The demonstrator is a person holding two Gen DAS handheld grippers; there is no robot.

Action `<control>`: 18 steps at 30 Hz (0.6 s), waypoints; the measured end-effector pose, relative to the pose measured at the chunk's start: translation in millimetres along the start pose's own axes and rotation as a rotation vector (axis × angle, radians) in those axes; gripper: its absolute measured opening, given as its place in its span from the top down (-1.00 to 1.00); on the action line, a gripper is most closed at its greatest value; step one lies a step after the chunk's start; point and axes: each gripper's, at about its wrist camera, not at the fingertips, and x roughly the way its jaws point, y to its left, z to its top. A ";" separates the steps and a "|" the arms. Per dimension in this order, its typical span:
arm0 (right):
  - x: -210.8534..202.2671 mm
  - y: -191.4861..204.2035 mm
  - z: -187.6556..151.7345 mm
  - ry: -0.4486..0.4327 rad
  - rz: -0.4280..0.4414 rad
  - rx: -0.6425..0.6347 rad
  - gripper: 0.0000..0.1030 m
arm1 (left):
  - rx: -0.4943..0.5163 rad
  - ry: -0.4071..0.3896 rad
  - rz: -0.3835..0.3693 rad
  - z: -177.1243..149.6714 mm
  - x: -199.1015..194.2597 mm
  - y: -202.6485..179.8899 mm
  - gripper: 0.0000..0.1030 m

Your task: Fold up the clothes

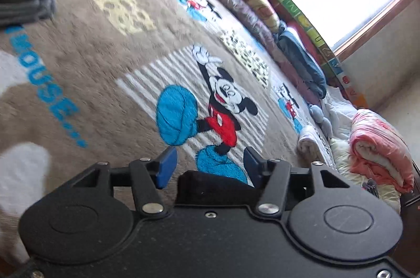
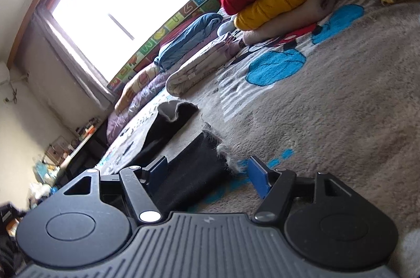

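Plush beige blanket (image 1: 110,73) covers the bed beneath a bright window (image 2: 113,5); both tools gape, empty.

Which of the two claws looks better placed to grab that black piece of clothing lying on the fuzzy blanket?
Probably the right claw: it is open with the black fleece-lined garment lying between its fingers. The left claw, also open, shows only a dark scrap at its base.

Each tool (image 1: 207,163) (image 2: 208,178) is black plastic with blue finger pads and silver screws.
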 end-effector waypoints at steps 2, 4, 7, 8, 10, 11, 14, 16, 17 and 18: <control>1.4 2.0 0.8 0.007 -0.005 -0.013 -0.31 | -0.035 0.010 -0.003 -3.4 13.6 5.5 -0.06; 2.2 6.9 4.0 0.019 -0.014 -0.041 -0.31 | -0.061 0.017 -0.019 -8.3 24.8 11.3 -0.07; 3.8 28.6 13.8 0.043 -0.039 -0.158 -0.31 | -0.064 0.031 -0.028 -10.7 40.6 19.3 -0.07; 5.9 39.3 18.4 0.046 -0.046 -0.208 -0.31 | -0.062 0.034 -0.023 -9.4 45.0 20.9 -0.07; 14.0 63.0 28.7 0.049 -0.053 -0.316 -0.31 | -0.054 0.037 -0.016 -5.7 52.9 23.9 -0.07; 22.2 76.4 33.8 0.056 -0.050 -0.382 -0.31 | -0.045 0.039 -0.015 -3.3 56.2 25.8 -0.07; 61.4 117.3 44.7 0.112 -0.043 -0.625 -0.34 | -0.042 0.053 -0.013 0.0 62.4 32.9 -0.07; 92.6 142.8 48.9 0.156 -0.034 -0.817 -0.34 | -0.057 0.066 -0.022 1.7 64.4 39.7 -0.07; 106.2 153.9 48.7 0.175 -0.033 -0.919 -0.36 | -0.068 0.070 -0.032 2.4 64.5 42.1 -0.07; 117.9 162.7 46.8 0.194 -0.033 -1.026 -0.36 | -0.071 0.073 -0.039 3.2 64.7 43.7 -0.07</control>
